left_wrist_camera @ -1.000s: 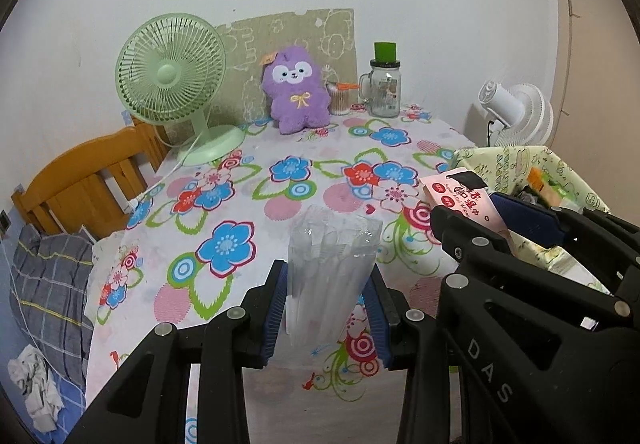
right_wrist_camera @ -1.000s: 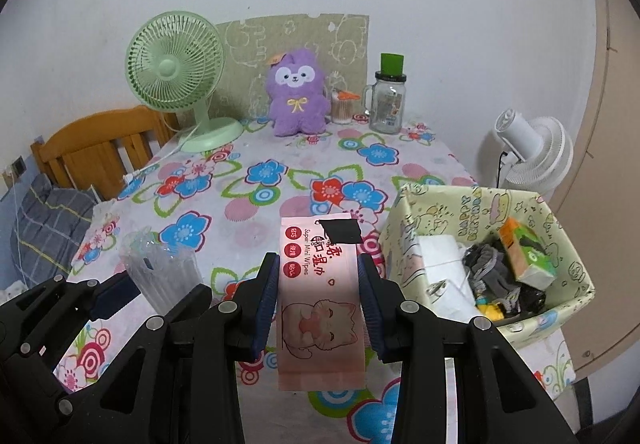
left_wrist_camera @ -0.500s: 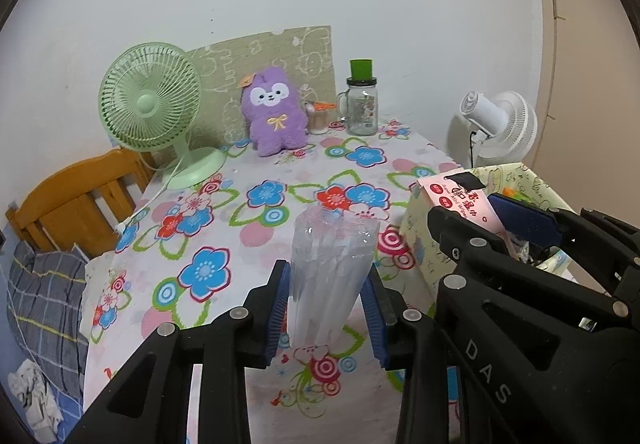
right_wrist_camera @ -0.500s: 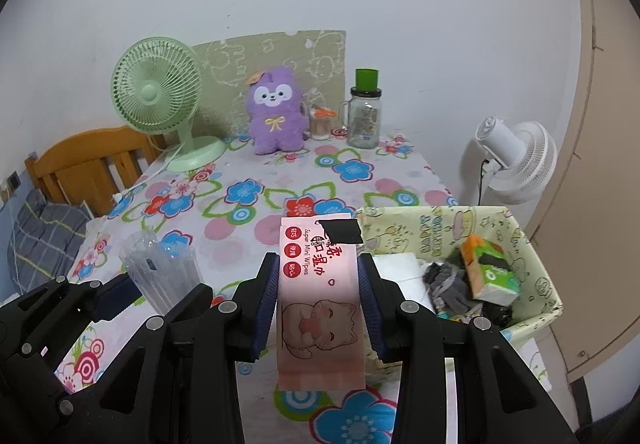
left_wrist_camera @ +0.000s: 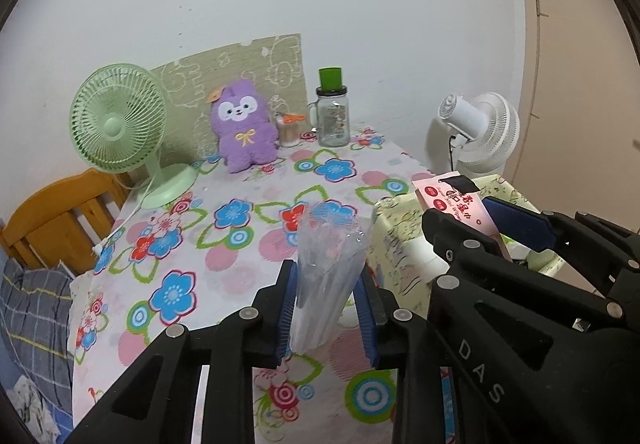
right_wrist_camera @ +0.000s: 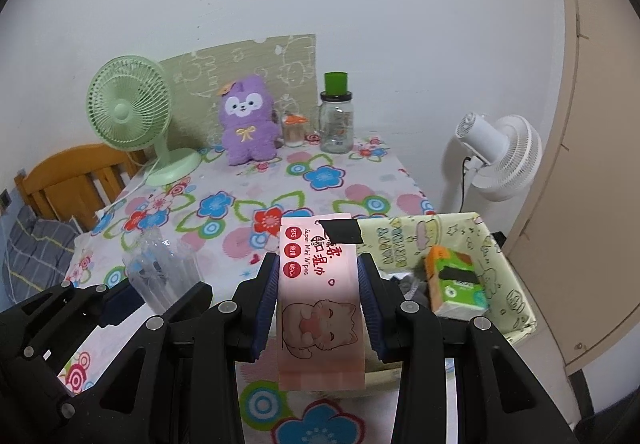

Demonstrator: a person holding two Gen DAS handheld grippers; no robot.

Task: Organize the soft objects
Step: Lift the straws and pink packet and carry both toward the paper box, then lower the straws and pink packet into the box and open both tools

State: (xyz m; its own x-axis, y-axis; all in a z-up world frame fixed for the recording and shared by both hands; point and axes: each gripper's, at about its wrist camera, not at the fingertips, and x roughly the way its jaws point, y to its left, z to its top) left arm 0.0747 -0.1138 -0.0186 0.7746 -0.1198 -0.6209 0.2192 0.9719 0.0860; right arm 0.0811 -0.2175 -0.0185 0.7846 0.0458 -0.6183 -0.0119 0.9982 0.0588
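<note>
A: Carrying both soft packs toward the storage bin (right_wrist_camera: pixel 516 308), looks like the drop-off step. Right gripper (right_wrist_camera: pixel 318 296) is clamped on the pink wipes pack (right_wrist_camera: pixel 320 308), pads pressing both long sides.

B: And the left?

A: Left gripper (left_wrist_camera: pixel 326 308) pinches a clear plastic pack (left_wrist_camera: pixel 326 276). Jaws have just been closing, pack between them, film squeezed narrow.

B: Where's the bin relative to them?

A: At the table's (left_wrist_camera: pixel 224 256) front right corner, hanging past the right edge. Wipes pack is just left of the bin's near-left wall, not over the opening yet. The clear pack is held above the table's front edge, further left.

B: Bin contents?

A: Green tissue pack (right_wrist_camera: pixel 456 280), some grey stuff I can't name.

B: Next move?

A: My guess: swing right over the bin mouth, lower, then open. Wipes first, it's closer. Purple plush (left_wrist_camera: pixel 244 128) sits at the back edge, untouched.
</note>
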